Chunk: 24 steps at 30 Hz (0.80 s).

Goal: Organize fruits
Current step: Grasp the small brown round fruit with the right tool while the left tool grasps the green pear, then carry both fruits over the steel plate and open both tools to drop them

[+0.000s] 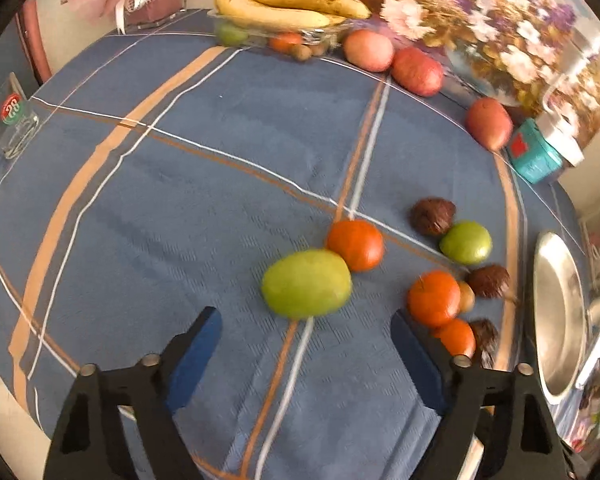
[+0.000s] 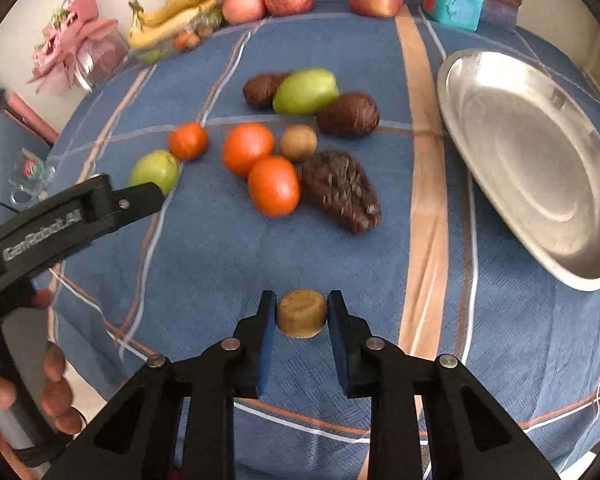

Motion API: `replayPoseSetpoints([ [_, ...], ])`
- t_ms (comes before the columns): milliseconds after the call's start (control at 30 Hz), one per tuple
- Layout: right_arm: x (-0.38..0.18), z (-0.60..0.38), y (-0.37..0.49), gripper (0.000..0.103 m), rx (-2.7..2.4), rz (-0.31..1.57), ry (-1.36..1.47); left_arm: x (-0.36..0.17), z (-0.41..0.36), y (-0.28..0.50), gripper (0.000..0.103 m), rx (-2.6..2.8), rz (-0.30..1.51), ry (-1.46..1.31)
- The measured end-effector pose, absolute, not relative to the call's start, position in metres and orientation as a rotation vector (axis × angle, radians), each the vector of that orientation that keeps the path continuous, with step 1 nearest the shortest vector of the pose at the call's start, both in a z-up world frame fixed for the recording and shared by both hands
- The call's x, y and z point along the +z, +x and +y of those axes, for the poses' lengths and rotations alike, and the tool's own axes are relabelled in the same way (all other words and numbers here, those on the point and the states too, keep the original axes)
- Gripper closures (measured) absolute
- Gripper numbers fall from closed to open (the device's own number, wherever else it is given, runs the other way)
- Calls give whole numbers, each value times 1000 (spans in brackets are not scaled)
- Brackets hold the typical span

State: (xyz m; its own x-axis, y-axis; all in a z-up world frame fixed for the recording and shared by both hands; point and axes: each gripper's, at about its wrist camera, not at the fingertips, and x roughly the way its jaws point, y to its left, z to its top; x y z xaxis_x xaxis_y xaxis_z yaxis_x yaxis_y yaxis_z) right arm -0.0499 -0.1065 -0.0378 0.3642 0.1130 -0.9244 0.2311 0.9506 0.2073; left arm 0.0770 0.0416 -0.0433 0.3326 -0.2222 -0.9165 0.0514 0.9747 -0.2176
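My left gripper (image 1: 306, 320) is open and empty, its blue pads just short of a green fruit (image 1: 306, 283) that touches an orange (image 1: 355, 245). My right gripper (image 2: 301, 312) is shut on a small brown kiwi-like fruit (image 2: 301, 314) above the blue cloth. Ahead of it lie several oranges (image 2: 248, 154), a green fruit (image 2: 305, 91), brown scaly fruits (image 2: 340, 190) and another small brown fruit (image 2: 298, 143). A silver plate (image 2: 540, 168) sits to the right, with nothing on it. The left gripper's arm (image 2: 72, 216) shows at the left of the right wrist view.
At the table's far edge are bananas (image 1: 284, 4) on a glass dish, three red apples (image 1: 416, 71) and a teal box (image 1: 534, 152). A glass mug (image 1: 10, 124) stands at the left. The silver plate (image 1: 556, 320) lies at the right edge.
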Motion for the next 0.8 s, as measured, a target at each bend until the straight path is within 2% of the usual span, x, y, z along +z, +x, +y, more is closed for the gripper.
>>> replayPoseSetpoints([
  [100,-26,-111,-43,76,-96,1169,345,-55,43,93,30,-165,1238,-163],
  [167,-23,-115,-38,76,-104,1154,359,-60,42,94,33,-168,1254,-158],
  [300,-17,-129,-24,76,-112,1136,380,-66,34,102,47,-183,1273,-133],
  [567,-9,-147,3,76,-113,1103,426,-56,41,96,48,-141,1279,-102],
  [800,-11,-164,7,76,-142,1101,453,-22,35,83,48,-154,1222,-101],
])
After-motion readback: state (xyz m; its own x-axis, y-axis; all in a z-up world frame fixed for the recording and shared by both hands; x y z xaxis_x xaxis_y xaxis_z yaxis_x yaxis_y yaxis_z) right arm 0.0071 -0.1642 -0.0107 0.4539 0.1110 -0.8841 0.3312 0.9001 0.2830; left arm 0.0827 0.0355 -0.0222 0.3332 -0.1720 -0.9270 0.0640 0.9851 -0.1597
